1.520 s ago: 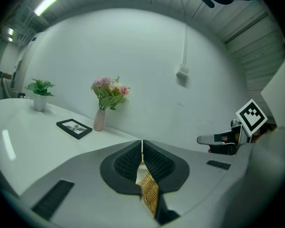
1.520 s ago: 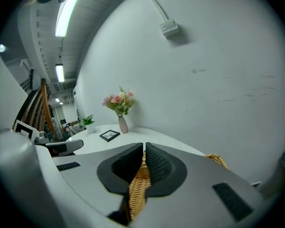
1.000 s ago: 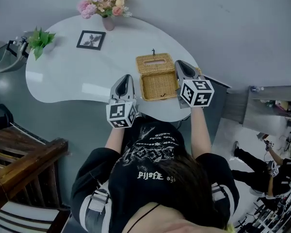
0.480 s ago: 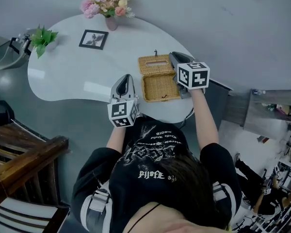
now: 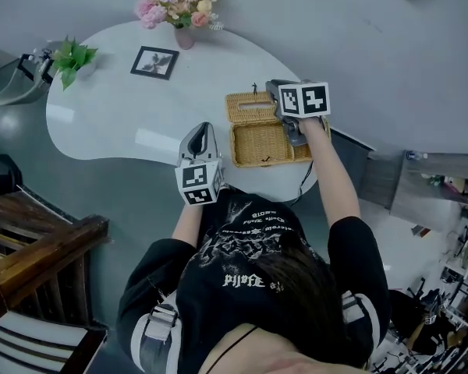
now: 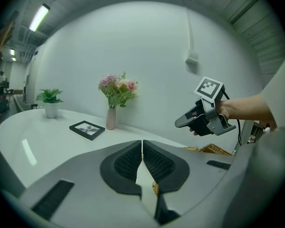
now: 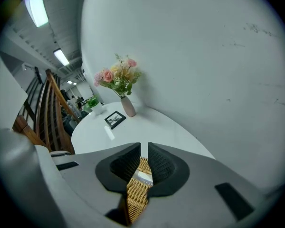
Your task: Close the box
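Observation:
An open wicker box stands near the front right edge of the white table. Its lid is laid back behind it. My right gripper hangs in the air over the lid's far right corner and points left. Its jaws are opening and stand a little apart, with the pads pressing on nothing. In the right gripper view the wicker shows below the gap of that gripper. The left gripper hovers left of the box, shut and empty. The left gripper view shows the right gripper above the box.
At the table's far side stand a vase of flowers, a black picture frame and a potted plant. A small black figure stands just behind the lid. A wooden rail lies at the lower left.
My right gripper has risen from the box's right side and moved back and left, over the lid's far corner. The left gripper has hardly moved.

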A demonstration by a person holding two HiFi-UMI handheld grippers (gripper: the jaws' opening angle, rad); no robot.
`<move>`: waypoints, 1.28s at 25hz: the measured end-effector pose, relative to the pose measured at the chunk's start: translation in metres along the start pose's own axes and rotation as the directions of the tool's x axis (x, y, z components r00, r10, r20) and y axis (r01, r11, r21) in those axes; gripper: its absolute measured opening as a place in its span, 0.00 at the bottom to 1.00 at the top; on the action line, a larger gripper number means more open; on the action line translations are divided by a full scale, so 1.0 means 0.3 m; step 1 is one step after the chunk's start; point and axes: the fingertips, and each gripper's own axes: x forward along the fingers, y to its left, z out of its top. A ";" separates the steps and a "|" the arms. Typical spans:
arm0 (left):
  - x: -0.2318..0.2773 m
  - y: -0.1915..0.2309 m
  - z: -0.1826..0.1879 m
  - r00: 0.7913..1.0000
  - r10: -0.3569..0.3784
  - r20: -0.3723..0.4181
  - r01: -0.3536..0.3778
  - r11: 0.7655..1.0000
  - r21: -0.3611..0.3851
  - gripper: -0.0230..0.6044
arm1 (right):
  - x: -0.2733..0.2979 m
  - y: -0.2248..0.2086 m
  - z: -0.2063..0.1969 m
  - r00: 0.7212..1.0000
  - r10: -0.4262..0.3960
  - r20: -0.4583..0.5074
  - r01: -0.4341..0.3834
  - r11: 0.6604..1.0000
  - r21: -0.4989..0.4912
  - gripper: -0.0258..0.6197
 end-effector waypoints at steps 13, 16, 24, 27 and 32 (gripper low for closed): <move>0.019 0.038 -0.031 0.999 0.035 -0.026 -0.036 0.999 -0.034 0.08 | 0.154 -0.035 -0.024 0.983 0.037 -0.179 -0.030 0.999 0.040 0.16; 0.027 0.051 -0.039 0.998 0.043 -0.034 -0.044 0.998 -0.039 0.08 | 0.191 -0.044 -0.038 0.975 0.043 -0.217 -0.033 0.998 0.047 0.16; 0.045 0.096 -0.049 0.996 0.074 -0.049 -0.077 0.995 -0.056 0.08 | 0.277 -0.057 -0.058 0.957 0.068 -0.283 -0.045 0.995 0.088 0.19; 0.049 0.111 -0.056 0.995 0.084 -0.056 -0.087 0.994 -0.061 0.08 | 0.302 -0.069 -0.058 0.952 0.069 -0.298 -0.039 0.994 0.104 0.19; 0.049 0.143 -0.066 0.992 0.104 -0.066 -0.108 0.992 -0.061 0.08 | 0.338 -0.069 -0.071 0.934 0.088 -0.346 -0.044 0.990 0.131 0.20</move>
